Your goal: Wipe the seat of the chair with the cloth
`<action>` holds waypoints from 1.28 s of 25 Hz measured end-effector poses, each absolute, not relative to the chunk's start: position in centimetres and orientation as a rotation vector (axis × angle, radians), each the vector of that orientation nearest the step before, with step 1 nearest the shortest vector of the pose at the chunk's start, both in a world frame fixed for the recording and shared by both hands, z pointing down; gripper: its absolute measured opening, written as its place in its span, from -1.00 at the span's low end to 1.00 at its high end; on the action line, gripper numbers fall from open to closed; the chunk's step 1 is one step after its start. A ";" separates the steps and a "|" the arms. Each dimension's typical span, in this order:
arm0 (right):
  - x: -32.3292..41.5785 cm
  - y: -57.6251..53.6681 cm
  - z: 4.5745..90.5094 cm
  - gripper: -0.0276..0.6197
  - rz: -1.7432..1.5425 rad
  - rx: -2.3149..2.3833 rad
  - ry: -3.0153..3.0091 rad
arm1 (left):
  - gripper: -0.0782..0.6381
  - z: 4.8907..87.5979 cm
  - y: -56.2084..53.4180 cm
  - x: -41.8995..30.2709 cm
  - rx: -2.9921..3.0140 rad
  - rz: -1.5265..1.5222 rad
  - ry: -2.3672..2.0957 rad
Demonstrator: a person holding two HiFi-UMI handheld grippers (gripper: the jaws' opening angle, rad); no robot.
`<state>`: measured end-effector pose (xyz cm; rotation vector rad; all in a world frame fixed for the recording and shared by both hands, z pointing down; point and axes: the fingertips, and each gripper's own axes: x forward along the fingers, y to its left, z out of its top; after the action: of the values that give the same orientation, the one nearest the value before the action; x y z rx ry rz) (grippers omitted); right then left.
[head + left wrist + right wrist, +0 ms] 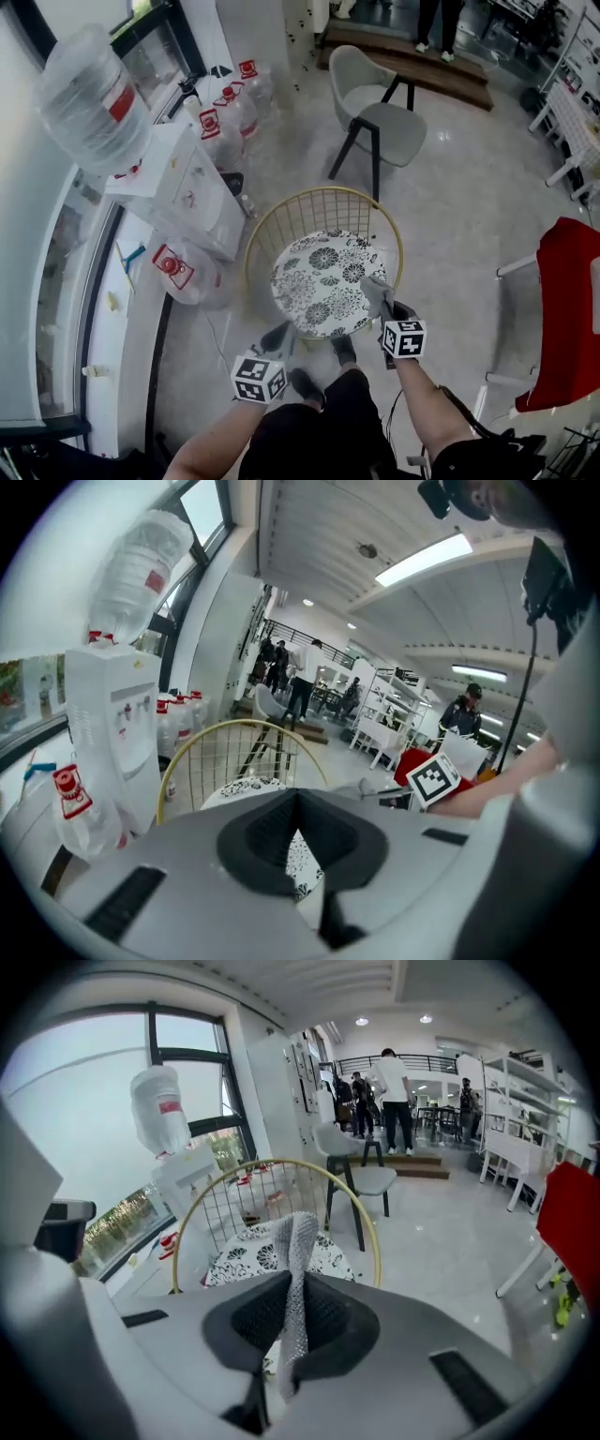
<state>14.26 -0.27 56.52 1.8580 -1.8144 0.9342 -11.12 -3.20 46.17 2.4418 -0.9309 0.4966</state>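
My right gripper point(382, 307) is clamped on the cloth point(374, 292), a grey knitted strip that stands up out of the jaws and points toward the gold wire back point(319, 192) of the chair. The flowered seat point(323, 279) fills the middle of the head view. The cloth lies over its lower right edge, so the wipe would run up and left across the pattern. I cannot tell whether the cloth touches the seat or hangs just above it. My left gripper point(279, 339) sits at the seat's lower left edge, jaws together on nothing, so the right is the working hand. In the right gripper view its own body hides the near rim of the seat and the cloth's lower end, and no view shows the chair's legs.
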 end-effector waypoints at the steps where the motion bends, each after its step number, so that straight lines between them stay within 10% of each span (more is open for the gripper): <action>1: 13.7 -0.4 54.9 -0.84 0.917 1.869 -1.848 | -0.76 45.1 -3.3 -11.0 2.472 0.481 -0.922; 32: 7.8 3.9 21.3 -0.84 0.430 1.873 -2.405 | -0.76 19.7 -0.4 -9.6 2.720 -0.036 -0.898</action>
<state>7.85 3.94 21.27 1.8732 -2.4047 0.4296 -9.56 -0.40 19.70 2.7202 -0.8980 -0.0357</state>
